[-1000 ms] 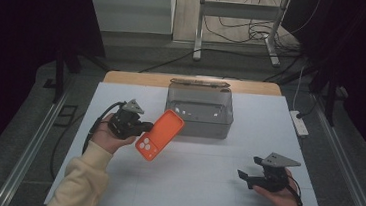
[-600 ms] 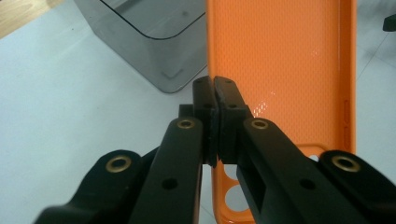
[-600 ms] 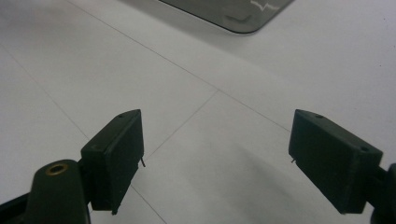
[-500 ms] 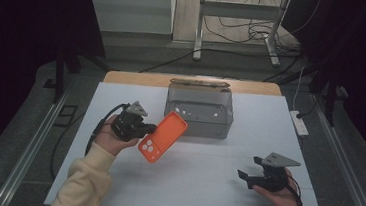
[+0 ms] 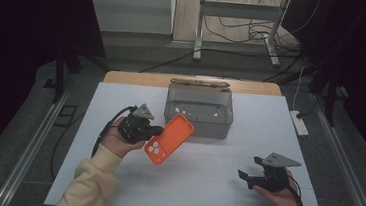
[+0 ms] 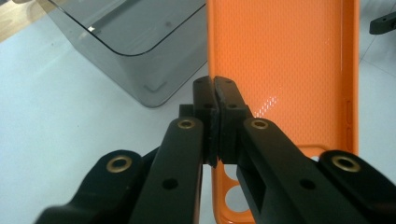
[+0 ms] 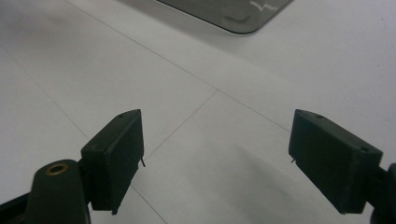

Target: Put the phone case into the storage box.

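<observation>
An orange phone case (image 5: 169, 139) hangs tilted above the white table (image 5: 121, 102), its upper end close to the grey translucent box (image 5: 199, 109). My left gripper (image 5: 154, 129) is shut on the case's left edge. In the left gripper view the two black jaws are pressed together at my left gripper (image 6: 215, 95), pinching the rim of the orange case (image 6: 289, 60), whose open inner side and camera cut-outs face the camera. My right gripper (image 5: 243, 175) rests low at the table's right front, jaws wide apart. In the right gripper view my right gripper (image 7: 215, 147) has only bare table between its pads.
The grey box (image 6: 126, 42) stands open-topped at the table's back centre, against a wooden strip (image 5: 123, 76). A white power strip (image 5: 300, 123) lies off the table's right edge. Metal rails run along both sides, and cables lie on the floor behind.
My left gripper has carried the orange case a little to the right and up, closer to the grey box. The right gripper has stayed where it was.
</observation>
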`<state>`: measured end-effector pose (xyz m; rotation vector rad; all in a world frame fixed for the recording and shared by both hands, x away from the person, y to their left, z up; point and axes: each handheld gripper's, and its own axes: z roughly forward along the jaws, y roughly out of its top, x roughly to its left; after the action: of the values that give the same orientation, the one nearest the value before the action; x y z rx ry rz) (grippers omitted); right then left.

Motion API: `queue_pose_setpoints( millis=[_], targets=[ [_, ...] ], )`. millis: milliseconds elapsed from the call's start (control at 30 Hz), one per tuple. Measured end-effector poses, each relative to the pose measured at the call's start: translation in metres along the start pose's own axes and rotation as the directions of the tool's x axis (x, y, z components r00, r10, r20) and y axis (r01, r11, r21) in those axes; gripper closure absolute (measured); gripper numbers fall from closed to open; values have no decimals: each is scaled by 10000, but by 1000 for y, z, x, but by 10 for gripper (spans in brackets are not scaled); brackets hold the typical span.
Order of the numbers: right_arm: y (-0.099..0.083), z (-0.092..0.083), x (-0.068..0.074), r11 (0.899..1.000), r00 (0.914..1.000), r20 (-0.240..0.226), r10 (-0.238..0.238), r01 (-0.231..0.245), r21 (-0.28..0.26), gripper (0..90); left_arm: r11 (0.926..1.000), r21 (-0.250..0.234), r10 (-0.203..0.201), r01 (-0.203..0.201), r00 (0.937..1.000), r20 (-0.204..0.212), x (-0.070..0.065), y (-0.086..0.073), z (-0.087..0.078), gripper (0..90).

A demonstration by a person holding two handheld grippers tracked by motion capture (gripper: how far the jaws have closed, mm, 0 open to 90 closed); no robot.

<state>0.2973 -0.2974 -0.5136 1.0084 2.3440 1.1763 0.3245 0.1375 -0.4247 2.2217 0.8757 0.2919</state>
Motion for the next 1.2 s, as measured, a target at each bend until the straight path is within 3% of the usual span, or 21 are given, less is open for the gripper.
queue_pose_setpoints(
  millis=[733,1200],
  targets=[
    [4,0,1,9998,10000,-66,-67,66,-169,188,9992,-106,380,-377,9990,232,-9,2,7,886],
    [9,-1,7,9991,9997,-230,-128,119,-407,188,9991,-116,413,-411,9990,196,-10,3,9,886]
  ],
)
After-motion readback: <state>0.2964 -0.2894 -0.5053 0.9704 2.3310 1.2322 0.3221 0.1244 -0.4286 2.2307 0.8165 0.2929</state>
